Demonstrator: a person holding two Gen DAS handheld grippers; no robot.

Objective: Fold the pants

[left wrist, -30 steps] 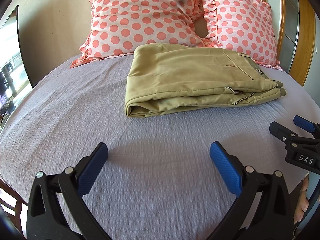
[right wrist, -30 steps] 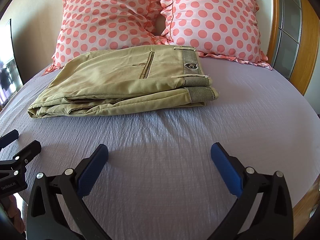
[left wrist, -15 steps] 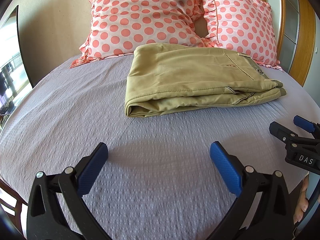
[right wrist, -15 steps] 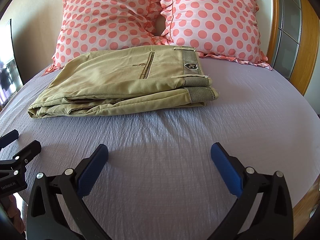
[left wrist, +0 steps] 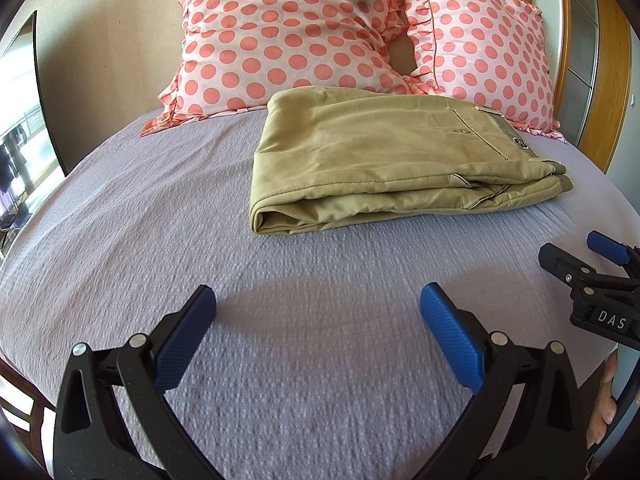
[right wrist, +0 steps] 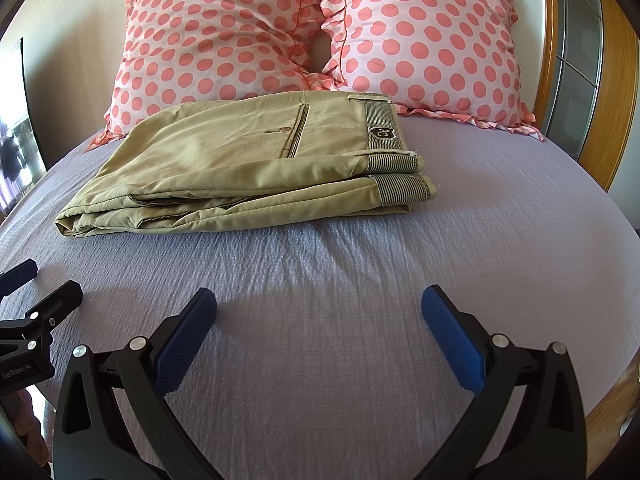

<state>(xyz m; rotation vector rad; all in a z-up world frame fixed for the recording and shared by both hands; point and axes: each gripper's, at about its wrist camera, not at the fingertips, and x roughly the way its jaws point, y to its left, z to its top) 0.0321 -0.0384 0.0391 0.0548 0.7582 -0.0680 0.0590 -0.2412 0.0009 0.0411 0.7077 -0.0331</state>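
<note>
Khaki pants (left wrist: 384,160) lie folded into a flat rectangular stack on the lilac bedspread (left wrist: 160,216), just in front of the pillows; they also show in the right wrist view (right wrist: 248,168), striped waistband to the right. My left gripper (left wrist: 318,300) is open and empty, held over the near part of the bed, well short of the pants. My right gripper (right wrist: 320,300) is open and empty too, at a similar distance. Each gripper shows at the edge of the other's view, the right one (left wrist: 580,264) and the left one (right wrist: 36,292).
Two pink polka-dot pillows (right wrist: 224,40) (right wrist: 424,40) lean against the wall behind the pants. A wooden bed frame and a door (right wrist: 612,80) stand on the right. A dark screen (left wrist: 36,92) stands at the left of the bed.
</note>
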